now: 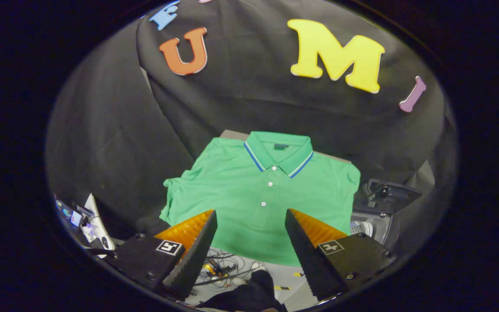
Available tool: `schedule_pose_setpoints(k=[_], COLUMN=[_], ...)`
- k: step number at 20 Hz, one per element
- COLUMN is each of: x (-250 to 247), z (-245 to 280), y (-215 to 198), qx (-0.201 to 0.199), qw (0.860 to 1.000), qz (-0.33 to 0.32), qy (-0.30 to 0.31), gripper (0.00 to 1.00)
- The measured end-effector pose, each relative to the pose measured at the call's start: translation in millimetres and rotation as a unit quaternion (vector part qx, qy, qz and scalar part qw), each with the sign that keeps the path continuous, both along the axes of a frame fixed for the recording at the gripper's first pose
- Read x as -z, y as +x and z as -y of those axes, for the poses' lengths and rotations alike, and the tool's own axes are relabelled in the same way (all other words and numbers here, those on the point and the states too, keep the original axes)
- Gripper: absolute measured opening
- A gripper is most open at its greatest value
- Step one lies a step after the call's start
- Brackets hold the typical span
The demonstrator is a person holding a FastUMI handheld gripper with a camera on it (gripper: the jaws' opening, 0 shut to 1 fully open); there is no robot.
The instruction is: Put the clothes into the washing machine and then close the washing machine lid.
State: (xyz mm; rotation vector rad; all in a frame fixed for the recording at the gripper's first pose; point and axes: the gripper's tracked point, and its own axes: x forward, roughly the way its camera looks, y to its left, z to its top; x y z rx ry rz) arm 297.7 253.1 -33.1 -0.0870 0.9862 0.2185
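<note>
Just ahead of the fingers, a green polo shirt lay spread flat, front up, on a grey table whose far edge showed behind the collar. The collar (trimmed with blue and white stripes) pointed toward twelve o'clock, the buttoned placket ran down the middle, and the hem hung toward the gripper. One short sleeve stuck out at about nine o'clock from the shirt's centre, slightly rumpled. The gripper hovered over the lower part of the shirt with its jaws released, spread wide and gripping nothing; shirt fabric showed in the gap between the fingertips. At about three o'clock from the shirt sat the washing machine, its dark lid raised and the drum opening partly visible beneath it. Below the fingers, at six o'clock, a tangle of cables lay on the pale floor.
</note>
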Motion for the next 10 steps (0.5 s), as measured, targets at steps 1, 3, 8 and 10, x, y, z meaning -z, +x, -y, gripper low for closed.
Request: schedule_pose_setpoints(k=[1, 3, 8, 10], x=[10.1, 25.7, 64.6, 77.8], z=[1.9, 2.9, -1.1, 3.4], y=[9.4, 28.2, 60.1, 65.9], qx=[0.008, 0.017, 0.053, 0.059], qw=[1.000, 0.998, 0.991, 0.988], qz=[-0.020, -0.052, -0.119, -0.138], qy=[-0.004, -0.012, -0.016, -0.033], gripper=[0.98, 0.98, 0.96, 0.96])
